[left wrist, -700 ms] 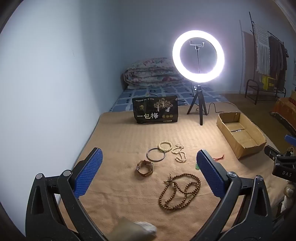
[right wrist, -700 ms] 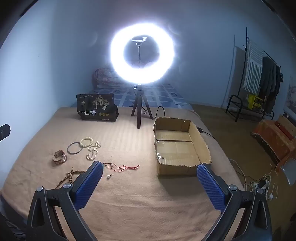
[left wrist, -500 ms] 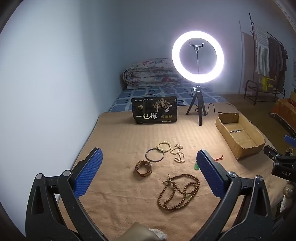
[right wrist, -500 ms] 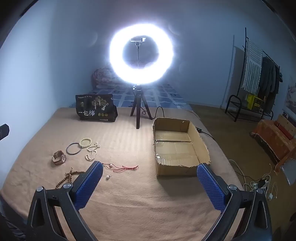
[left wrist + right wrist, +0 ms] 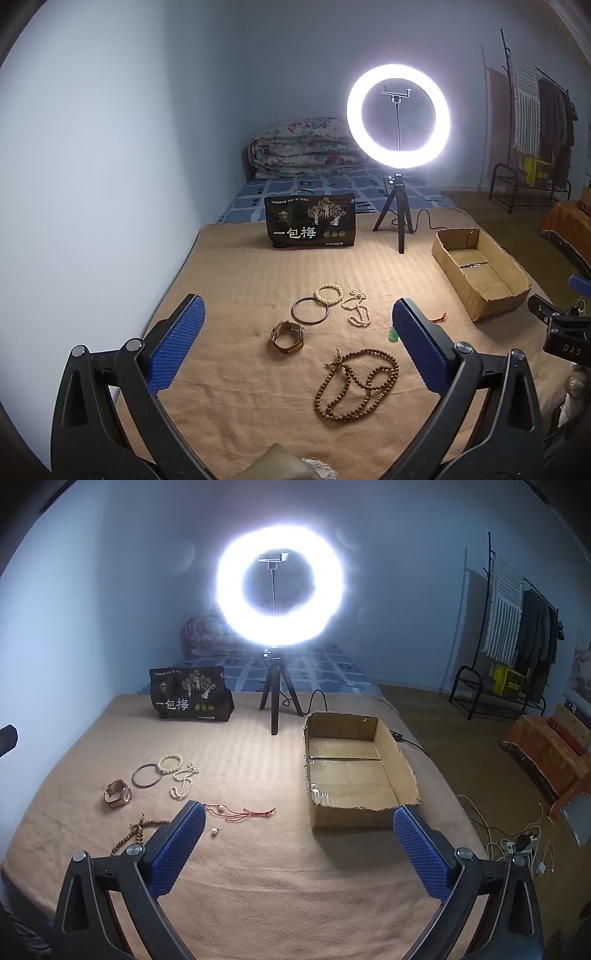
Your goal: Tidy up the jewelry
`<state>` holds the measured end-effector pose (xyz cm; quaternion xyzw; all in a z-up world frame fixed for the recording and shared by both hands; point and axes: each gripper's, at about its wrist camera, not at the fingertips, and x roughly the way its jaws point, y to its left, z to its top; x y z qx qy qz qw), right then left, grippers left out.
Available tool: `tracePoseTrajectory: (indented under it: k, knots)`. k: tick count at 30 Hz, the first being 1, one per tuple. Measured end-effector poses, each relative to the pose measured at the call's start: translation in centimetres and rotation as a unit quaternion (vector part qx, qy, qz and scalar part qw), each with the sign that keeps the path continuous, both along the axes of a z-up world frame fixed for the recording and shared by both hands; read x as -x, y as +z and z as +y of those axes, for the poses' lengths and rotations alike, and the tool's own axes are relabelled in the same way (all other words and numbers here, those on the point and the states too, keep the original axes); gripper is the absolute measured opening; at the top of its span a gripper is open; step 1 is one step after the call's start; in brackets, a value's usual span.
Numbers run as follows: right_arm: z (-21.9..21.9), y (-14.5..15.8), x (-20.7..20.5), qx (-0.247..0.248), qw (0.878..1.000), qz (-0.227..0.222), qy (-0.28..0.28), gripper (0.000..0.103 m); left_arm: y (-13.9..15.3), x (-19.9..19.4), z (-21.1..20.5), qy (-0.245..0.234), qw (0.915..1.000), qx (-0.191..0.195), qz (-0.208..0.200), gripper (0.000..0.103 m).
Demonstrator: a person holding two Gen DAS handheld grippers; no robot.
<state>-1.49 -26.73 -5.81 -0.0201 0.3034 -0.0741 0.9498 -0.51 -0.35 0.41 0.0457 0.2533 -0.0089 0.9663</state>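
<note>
Jewelry lies on the tan blanket: a brown bead necklace (image 5: 356,384), a watch (image 5: 287,336), a dark bangle (image 5: 309,311), a cream bead bracelet (image 5: 328,294), a pearl strand (image 5: 357,312) and a red cord (image 5: 240,811) with a loose pearl (image 5: 214,832). An empty cardboard box (image 5: 351,771) sits to the right, also in the left wrist view (image 5: 480,273). My left gripper (image 5: 295,347) is open above the watch and beads. My right gripper (image 5: 299,843) is open and empty, over the blanket in front of the box.
A ring light on a tripod (image 5: 399,110) and a black printed bag (image 5: 310,225) stand at the back of the blanket. A folded quilt (image 5: 303,146) lies behind. A clothes rack (image 5: 517,627) and floor cables (image 5: 517,842) are on the right.
Both views have shifted slightly; the jewelry sits a little higher in the left wrist view. Both grippers stay open and empty.
</note>
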Motion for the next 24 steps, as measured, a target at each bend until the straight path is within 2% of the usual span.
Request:
tracePoseTrajectory:
  k: [13, 15, 24]
  knots:
    - [-0.2, -0.1, -0.1, -0.004, 1.0, 0.004, -0.002, 0.103, 0.0, 0.6, -1.4, -0.001, 1.0, 0.0, 0.0, 0.103]
    - [-0.2, -0.2, 0.0, -0.004, 1.0, 0.005, -0.001, 0.103, -0.1, -0.1, 0.2, 0.0, 1.0, 0.003, 0.001, 0.103]
    - [-0.2, 0.0, -0.3, -0.006, 1.0, 0.01, -0.003, 0.103, -0.1, -0.2, 0.3, -0.001, 1.0, 0.004, 0.001, 0.103]
